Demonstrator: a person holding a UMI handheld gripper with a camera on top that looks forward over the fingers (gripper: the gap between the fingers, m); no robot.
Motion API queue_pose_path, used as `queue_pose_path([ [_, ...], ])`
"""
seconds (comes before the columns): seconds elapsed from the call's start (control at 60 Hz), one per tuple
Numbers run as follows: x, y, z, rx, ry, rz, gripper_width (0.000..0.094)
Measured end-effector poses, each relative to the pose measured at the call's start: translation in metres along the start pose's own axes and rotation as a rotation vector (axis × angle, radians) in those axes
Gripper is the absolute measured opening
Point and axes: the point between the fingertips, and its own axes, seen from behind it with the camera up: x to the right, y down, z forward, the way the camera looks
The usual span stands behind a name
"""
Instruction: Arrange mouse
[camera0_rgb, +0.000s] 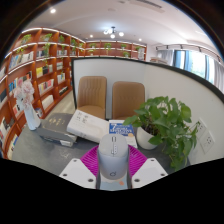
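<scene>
I see the gripper (113, 165) low over a grey desk (40, 150), with both white fingers at the bottom of the gripper view. A white mouse (114, 156) sits between the fingers, long axis pointing forward. The magenta pads (92, 158) flank it on both sides and appear to touch its flanks, so I read the tongs as narrow and holding the mouse. I cannot tell whether the mouse rests on the desk or is lifted clear of it.

Just ahead of the mouse lies a blue-and-white box (122, 128). Left of the box is a white book (88, 126), lying flat and angled, partly over a grey book (56, 126). Farther left stands an upright white bottle (31, 112).

To the right of the fingers stands a leafy green plant (165, 122) in a white pot (147, 138).

Beyond the desk stand two brown chairs (110, 99), side by side, against a white partition (150, 75). Bookshelves (35, 65) filled with books line the left wall and continue along the far wall. Ceiling lights (113, 32) are on.
</scene>
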Motion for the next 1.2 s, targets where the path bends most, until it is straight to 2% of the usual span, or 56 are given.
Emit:
queue_pose_path([
  [0.1, 0.035, 0.052, 0.030, -0.090, 0.012, 0.030, 0.0353],
  [0.25, 0.042, 0.122, 0.066, -0.212, -0.007, 0.041, 0.0355],
  [0.4, 0.033, 0.165, 0.083, -0.289, -0.043, 0.008, 0.0356],
  [0.483, 0.026, 0.187, 0.084, -0.342, -0.062, -0.010, 0.0405],
  [0.517, 0.026, 0.183, 0.087, -0.306, -0.059, -0.001, 0.0424],
  [0.75, 0.026, 0.187, 0.087, -0.325, -0.059, 0.038, 0.0554],
  [0.8, 0.031, 0.187, 0.085, -0.335, -0.036, 0.025, 0.0669],
  [0.817, 0.032, 0.186, 0.084, -0.339, -0.030, 0.021, 0.0763],
  [0.85, 0.034, 0.186, 0.082, -0.347, -0.023, 0.016, 0.0880],
  [0.933, 0.034, 0.176, 0.072, -0.345, -0.011, 0.027, 0.0855],
  [1.2, 0.002, 0.097, -0.011, -0.205, 0.044, 0.048, 0.0854],
])
